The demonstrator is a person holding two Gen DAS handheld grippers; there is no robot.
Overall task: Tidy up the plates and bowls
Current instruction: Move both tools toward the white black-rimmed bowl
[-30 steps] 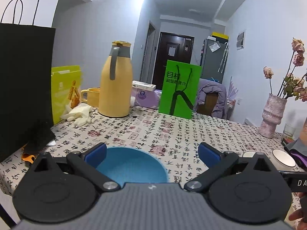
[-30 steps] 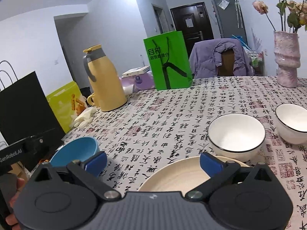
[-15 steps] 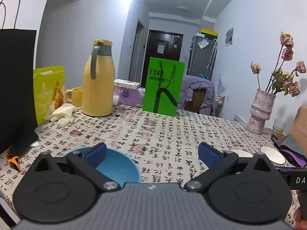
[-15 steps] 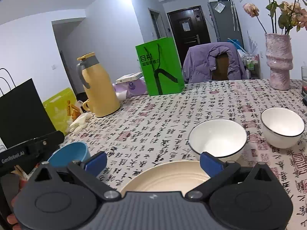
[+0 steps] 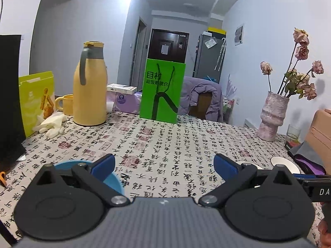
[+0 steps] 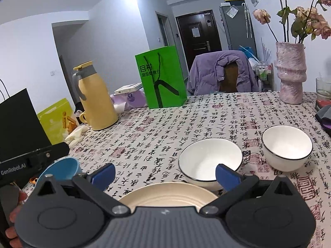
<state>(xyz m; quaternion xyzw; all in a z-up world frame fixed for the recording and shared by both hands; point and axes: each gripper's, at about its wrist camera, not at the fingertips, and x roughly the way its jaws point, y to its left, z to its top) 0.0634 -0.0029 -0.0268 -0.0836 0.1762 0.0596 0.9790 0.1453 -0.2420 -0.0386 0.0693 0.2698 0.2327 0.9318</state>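
Both grippers spread empty above the table's near edge: left gripper (image 5: 163,162) beside the blue bowl (image 6: 62,168), right gripper (image 6: 165,172) over the cream plate (image 6: 167,194). Gathering looks unstarted; next comes a rim grasp.

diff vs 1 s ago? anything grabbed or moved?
Nothing grabbed. The left tool swung right: the blue bowl went from between its fingers to under the left one. The right tool shifted slightly, still open over the cream plate. The dishes stayed put.
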